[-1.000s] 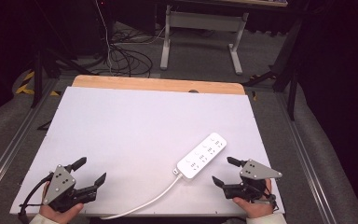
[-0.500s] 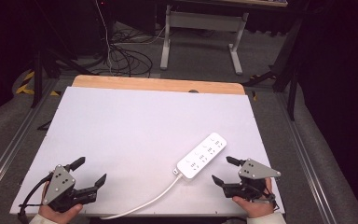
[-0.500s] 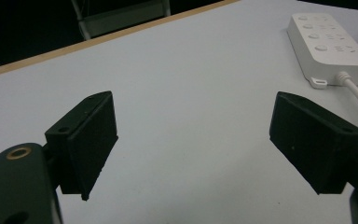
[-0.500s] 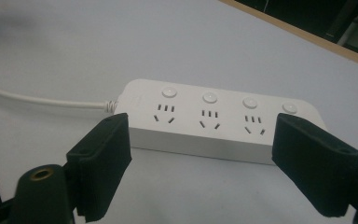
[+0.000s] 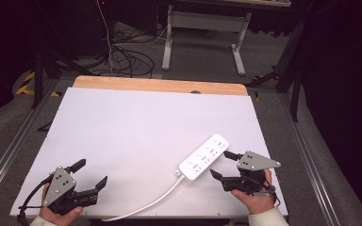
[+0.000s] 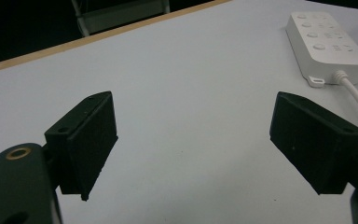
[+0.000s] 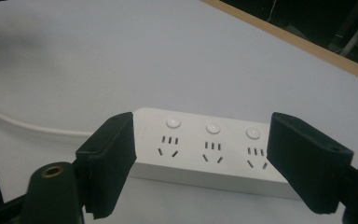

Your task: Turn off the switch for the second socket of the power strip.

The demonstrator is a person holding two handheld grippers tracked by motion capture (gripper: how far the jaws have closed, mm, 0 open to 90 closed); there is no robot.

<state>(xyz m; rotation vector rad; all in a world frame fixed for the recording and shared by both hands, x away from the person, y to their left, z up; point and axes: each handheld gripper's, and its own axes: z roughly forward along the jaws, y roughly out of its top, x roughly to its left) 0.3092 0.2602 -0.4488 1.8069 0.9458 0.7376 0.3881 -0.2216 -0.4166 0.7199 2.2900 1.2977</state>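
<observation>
right gripper (image 5: 224,165) held just beside white power strip (image 5: 204,157), jaws apart, just been closing, nothing clamped. left gripper (image 5: 90,174) jaws spread wide over bare table (image 5: 136,122).

White power strip (image 5: 203,157), lower right of centre of the high view: round white buttons, dark slot markings in groups of three and two; white cord (image 5: 146,207) toward the bottom edge. White worktop (image 5: 141,122), plain, with a light wood strip along the upper edge. Left hand-held gripper (image 5: 88,176), lower left: black jaws, grey three-cornered plate. Right hand-held gripper (image 5: 223,165), lower right: black jaws, grey plate. Grey floor (image 5: 198,56), upper frame; black cables (image 5: 122,54).
</observation>
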